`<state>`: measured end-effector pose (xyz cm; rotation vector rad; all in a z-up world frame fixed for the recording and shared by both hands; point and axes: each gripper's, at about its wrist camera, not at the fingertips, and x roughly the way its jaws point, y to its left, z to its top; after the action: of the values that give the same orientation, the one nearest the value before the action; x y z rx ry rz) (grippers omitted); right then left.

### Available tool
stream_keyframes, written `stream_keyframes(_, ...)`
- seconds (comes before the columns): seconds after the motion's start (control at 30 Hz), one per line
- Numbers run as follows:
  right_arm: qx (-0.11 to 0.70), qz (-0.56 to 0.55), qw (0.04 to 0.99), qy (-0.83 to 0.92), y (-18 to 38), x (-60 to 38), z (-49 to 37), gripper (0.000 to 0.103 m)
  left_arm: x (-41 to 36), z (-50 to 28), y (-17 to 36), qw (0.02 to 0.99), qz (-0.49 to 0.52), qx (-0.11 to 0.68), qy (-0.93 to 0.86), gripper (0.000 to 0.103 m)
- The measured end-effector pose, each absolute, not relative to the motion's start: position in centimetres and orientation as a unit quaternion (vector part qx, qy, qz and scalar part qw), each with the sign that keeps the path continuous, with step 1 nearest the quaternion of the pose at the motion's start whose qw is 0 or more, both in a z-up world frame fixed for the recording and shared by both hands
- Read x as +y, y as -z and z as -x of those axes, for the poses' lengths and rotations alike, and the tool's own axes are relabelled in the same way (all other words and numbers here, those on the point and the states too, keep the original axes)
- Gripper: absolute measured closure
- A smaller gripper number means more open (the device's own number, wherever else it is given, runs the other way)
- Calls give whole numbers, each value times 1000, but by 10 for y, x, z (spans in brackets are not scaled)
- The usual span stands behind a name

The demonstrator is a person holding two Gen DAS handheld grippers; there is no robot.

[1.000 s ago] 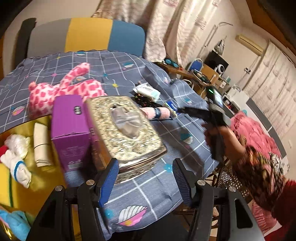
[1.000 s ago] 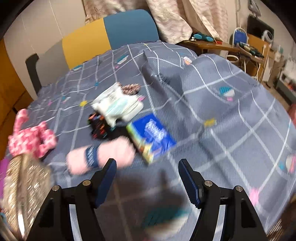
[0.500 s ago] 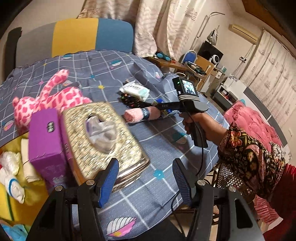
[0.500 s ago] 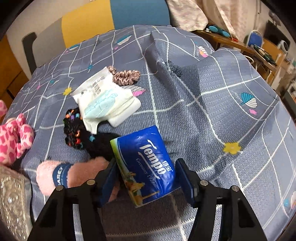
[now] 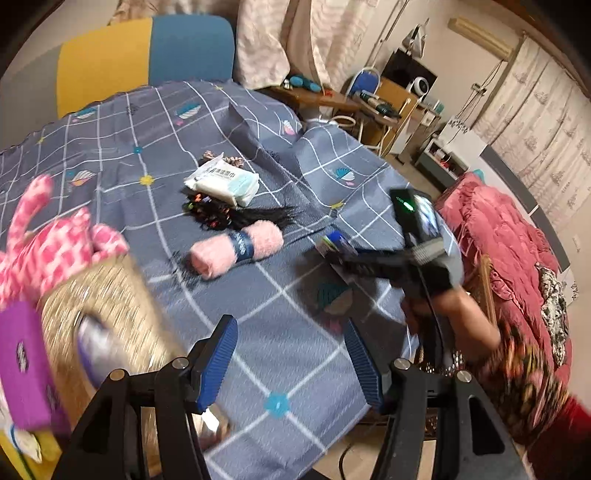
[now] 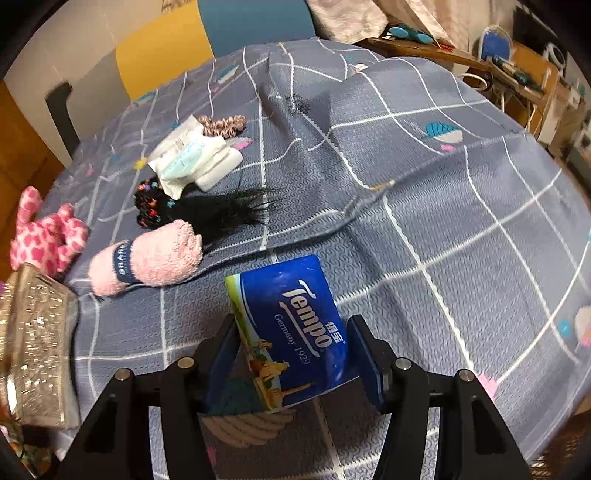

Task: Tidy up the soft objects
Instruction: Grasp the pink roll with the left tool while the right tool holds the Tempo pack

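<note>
Right gripper point(image 6: 291, 350) closing; blue tissue pack point(image 6: 291, 325) sits between its pads.

A lived-in room of a home is shown. A table is covered by a grey checked cloth point(image 5: 303, 354) strewn with household soft goods. Patterned curtains point(image 5: 280, 40) are hung behind it, a cluttered wooden desk point(image 5: 373, 107) is set by the wall, an air conditioner point(image 5: 480, 35) is mounted high, and a pink quilt point(image 5: 506, 229) is heaped nearby.
</note>
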<state>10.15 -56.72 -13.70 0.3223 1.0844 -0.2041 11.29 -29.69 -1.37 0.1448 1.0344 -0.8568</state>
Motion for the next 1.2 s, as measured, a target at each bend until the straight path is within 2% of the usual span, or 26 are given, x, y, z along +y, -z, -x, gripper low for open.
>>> stream_keyframes(0.13, 505, -184, 839, 87, 137, -577, -90, 44, -338, -142, 14, 791, -113, 478, 364, 41)
stream_keyframes(0.3, 510, -236, 823, 83, 139, -586, -94, 44, -370, -186, 31, 799, -88, 494, 333, 41)
stream_keyframes(0.6, 516, -281, 807, 68, 139, -591, -92, 44, -412, -248, 99, 774, -90, 557, 287, 41)
stream_keyframes(0.73, 512, -289, 806, 69, 138, -594, -92, 44, -412, -251, 122, 744, -102, 600, 275, 41)
stream_keyframes(0.97, 505, -303, 805, 77, 135, -603, -89, 44, -411, -216, 100, 683, -63, 634, 357, 38)
stream_keyframes(1.03, 505, -305, 804, 78, 135, -603, -89, 44, -419, -214, 95, 712, -111, 600, 348, 38)
stream_keyframes(1.17, 506, -300, 806, 74, 135, -600, -89, 44, -437, -215, 106, 752, -240, 533, 306, 21)
stream_keyframes(1.2, 506, -300, 806, 72, 135, -599, -90, 44, -441, -215, 112, 746, -264, 528, 309, 21)
